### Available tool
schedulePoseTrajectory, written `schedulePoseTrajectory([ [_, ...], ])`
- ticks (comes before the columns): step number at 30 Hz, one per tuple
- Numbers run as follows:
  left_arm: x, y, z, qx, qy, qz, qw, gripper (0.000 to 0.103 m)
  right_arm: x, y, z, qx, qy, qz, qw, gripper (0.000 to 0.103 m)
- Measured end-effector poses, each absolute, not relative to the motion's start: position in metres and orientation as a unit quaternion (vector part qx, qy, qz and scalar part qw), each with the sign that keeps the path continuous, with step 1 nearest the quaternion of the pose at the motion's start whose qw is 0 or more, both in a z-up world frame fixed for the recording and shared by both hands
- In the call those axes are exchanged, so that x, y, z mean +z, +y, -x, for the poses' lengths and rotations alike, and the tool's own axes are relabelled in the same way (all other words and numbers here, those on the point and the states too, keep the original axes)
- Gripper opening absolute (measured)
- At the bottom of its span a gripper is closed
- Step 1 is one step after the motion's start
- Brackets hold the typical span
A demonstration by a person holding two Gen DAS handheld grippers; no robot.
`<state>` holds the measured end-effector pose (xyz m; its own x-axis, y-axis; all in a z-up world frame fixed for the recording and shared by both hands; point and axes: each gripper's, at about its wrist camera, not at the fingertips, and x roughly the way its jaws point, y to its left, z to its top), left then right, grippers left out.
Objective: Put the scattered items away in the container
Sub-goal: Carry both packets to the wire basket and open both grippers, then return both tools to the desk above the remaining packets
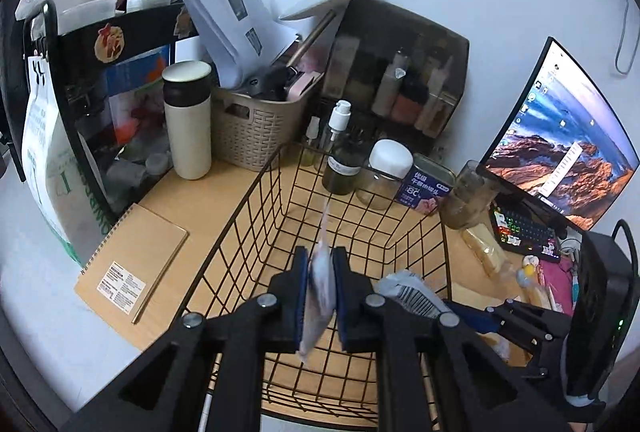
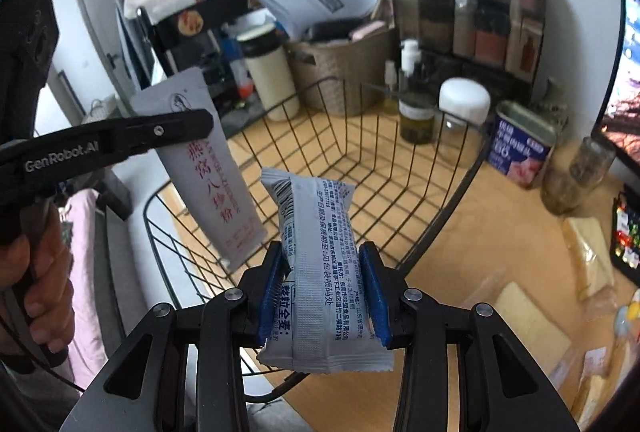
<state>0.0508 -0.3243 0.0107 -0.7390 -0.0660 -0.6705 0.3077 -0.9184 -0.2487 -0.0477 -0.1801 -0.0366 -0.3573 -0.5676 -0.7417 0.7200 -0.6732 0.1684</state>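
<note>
Left gripper (image 1: 321, 268), bottom centre of its wrist view: blue-padded jaws pressed onto a flat grey sachet with red characters (image 1: 319, 288), seen edge-on there and broadside at mid-left of the right wrist view (image 2: 208, 168), hanging above the near left rim of the black wire basket (image 1: 256, 188). Right gripper (image 2: 323, 292), bottom centre of its own view: jaws pinching a white-and-blue printed snack packet (image 2: 320, 272), held upright over the near rim of the basket (image 2: 460, 192).

Inside the basket: only the light wooden desk (image 1: 200, 200) showing through the grid in the visible part; open room above the whole mouth.

Crowding the far rim, upper centre of the left view: a pump bottle with dark liquid (image 1: 340, 156), a white-capped clear jar (image 1: 384, 172), a blue tin can (image 1: 424, 184). Left of the basket: a kraft spiral notebook (image 1: 132, 264), flat, apart from the wire. Further back: a cream flask with a dark band (image 1: 187, 120) beside a beige woven plastic bin (image 1: 256, 120) stuffed with papers and dark items. Right edge: a curved lit monitor (image 1: 568, 136).
</note>
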Motion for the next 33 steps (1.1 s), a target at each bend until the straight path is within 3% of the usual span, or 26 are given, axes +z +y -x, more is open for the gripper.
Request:
schedulePoseTrajectory([
  [4,0.014,-0.328,-0.054,-0.919,0.181,-0.332,0.107,0.036,-0.035,-0.178,0.045,-0.819,0.095,-0.408,0.391,0.041],
  [6,0.017,-0.330,-0.057,-0.920,0.189,-0.325,0.111,0.050,-0.034,-0.177,0.044,-0.818,0.093,-0.411,0.392,0.042],
  [8,0.019,-0.331,-0.057,-0.920,0.190,-0.324,0.114,0.056,-0.033,-0.177,0.045,-0.817,0.094,-0.411,0.394,0.044],
  [13,0.020,-0.327,-0.055,-0.918,0.190,-0.329,0.110,0.057,-0.029,-0.175,0.045,-0.815,0.089,-0.409,0.401,0.053],
  [23,0.033,-0.297,-0.044,-0.924,0.166,-0.330,0.096,0.063,0.007,-0.120,0.044,-0.853,0.050,-0.367,0.368,0.057],
  [30,0.057,-0.222,-0.022,-0.941,0.108,-0.314,0.069,0.068,0.065,-0.019,0.021,-0.932,0.029,-0.263,0.249,0.064],
  [33,0.067,-0.180,-0.013,-0.947,0.059,-0.309,0.062,0.073,0.090,0.039,0.003,-0.966,0.008,-0.193,0.170,0.074],
])
